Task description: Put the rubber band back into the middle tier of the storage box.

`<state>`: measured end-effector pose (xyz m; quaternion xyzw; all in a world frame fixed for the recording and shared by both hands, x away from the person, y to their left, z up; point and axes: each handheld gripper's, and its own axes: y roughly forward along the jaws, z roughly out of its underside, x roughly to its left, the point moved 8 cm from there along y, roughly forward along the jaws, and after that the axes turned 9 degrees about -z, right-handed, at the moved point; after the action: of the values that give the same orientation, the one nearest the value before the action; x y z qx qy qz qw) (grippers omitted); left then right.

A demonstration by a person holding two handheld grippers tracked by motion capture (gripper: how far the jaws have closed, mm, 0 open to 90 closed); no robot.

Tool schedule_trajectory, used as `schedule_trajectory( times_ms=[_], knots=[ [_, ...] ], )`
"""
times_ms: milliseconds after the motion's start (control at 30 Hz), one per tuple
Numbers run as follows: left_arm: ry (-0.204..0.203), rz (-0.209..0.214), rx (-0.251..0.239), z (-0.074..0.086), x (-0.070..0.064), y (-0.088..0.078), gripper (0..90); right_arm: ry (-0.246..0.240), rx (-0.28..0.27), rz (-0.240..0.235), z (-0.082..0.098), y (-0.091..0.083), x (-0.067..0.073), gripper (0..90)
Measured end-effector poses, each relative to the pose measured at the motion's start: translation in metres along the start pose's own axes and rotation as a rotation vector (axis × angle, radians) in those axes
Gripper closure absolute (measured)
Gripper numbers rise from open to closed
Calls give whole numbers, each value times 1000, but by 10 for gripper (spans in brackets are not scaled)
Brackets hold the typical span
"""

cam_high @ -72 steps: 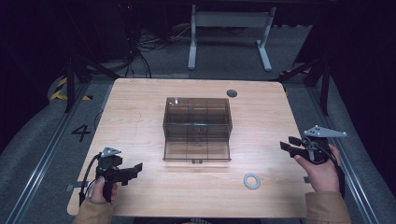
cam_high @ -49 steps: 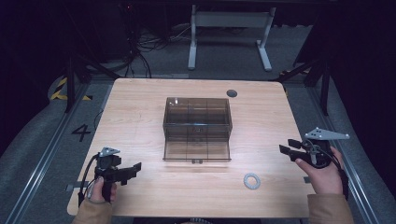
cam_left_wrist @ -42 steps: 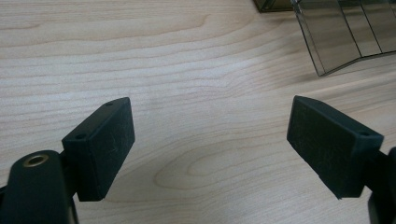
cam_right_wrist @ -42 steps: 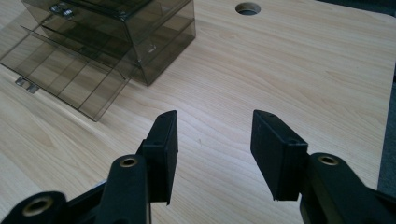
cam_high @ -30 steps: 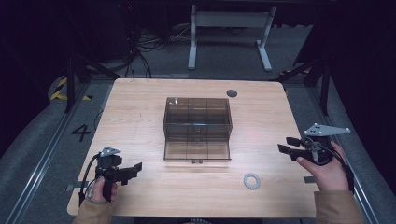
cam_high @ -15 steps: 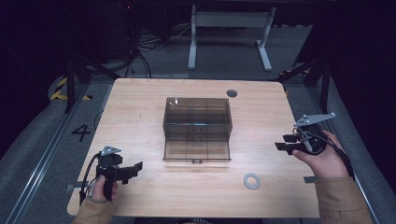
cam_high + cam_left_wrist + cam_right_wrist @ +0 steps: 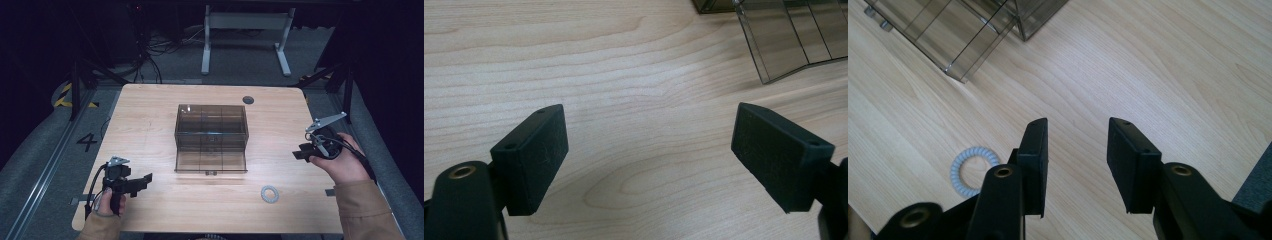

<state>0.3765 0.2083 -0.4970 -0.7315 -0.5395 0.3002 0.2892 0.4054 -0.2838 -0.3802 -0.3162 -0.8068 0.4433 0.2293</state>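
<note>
High view: smoked plastic drawer box (image 7: 211, 137) at centre, white coil ring (image 7: 269, 193) lower right, untouched on table (image 7: 150, 115). Left gripper (image 7: 134, 184) lower left, jaws wide, empty. Right gripper view: right gripper (image 7: 1075, 150) jaws just been closing, nothing betw. them; ring at lower left. Pickup not yet begun.

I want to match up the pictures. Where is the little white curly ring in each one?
High view: white coiled ring on the table, bottom right of centre.
Left gripper view: not in it.
Right gripper view: ring lower left, partly behind the gripper.
Shared landmark: smoky clear plastic box.
</note>
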Motion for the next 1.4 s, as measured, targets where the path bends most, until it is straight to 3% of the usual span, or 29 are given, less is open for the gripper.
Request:
schedule_trajectory(
  times_ms=[300,400,533,733,833,1167,1400],
  knots=[
    [0,2,1,0,0,0,158,-81,56,-3,-7,3,2,626],
    [1,2,1,0,0,0,158,-159,82,-1,-10,5,2,626],
    [-5,1,3,0,1,0,158,-192,112,-6,-14,8,4,622],
    [-4,3,2,0,1,0,158,-325,192,-37,-16,15,6,617],
    [-5,4,5,0,1,0,158,-366,216,-56,-17,19,9,613],
    [-6,5,3,0,2,0,158,-397,198,-91,-24,26,15,598],
    [-6,6,7,1,2,0,158,-378,180,-103,-25,29,18,620]
  ],
)
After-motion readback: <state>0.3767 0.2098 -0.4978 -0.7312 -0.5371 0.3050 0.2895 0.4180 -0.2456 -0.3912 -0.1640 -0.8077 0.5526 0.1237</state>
